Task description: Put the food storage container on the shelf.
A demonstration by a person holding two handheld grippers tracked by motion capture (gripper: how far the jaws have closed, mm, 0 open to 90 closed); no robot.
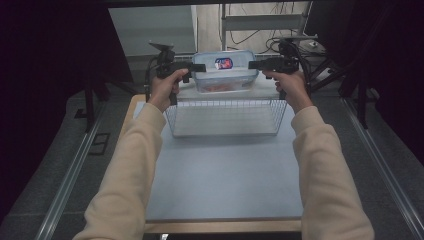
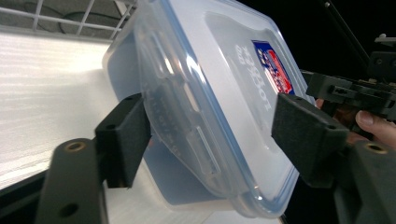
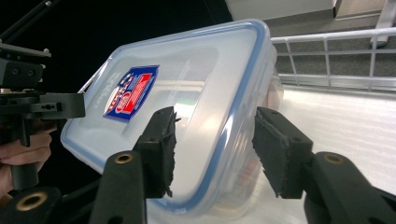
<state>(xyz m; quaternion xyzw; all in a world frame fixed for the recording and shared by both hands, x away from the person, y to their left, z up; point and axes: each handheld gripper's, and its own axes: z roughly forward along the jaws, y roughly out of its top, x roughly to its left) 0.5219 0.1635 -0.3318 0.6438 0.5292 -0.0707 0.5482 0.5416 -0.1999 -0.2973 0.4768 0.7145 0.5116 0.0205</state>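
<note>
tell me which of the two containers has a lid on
The clear plastic box, closed by a blue-rimmed lid with a red-and-blue label. The white wire basket is open on top, with no lid.

Dim room w/ dark edges, glare on table (image 2: pixel 42 84); close-ups maybe soft.

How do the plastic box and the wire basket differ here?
The box has see-through plastic walls and a blue-edged lid; the basket is open white wire with no lid. The box is smaller and lies behind the basket. A gripper flanks each end of the box. Both rest on the table.
</note>
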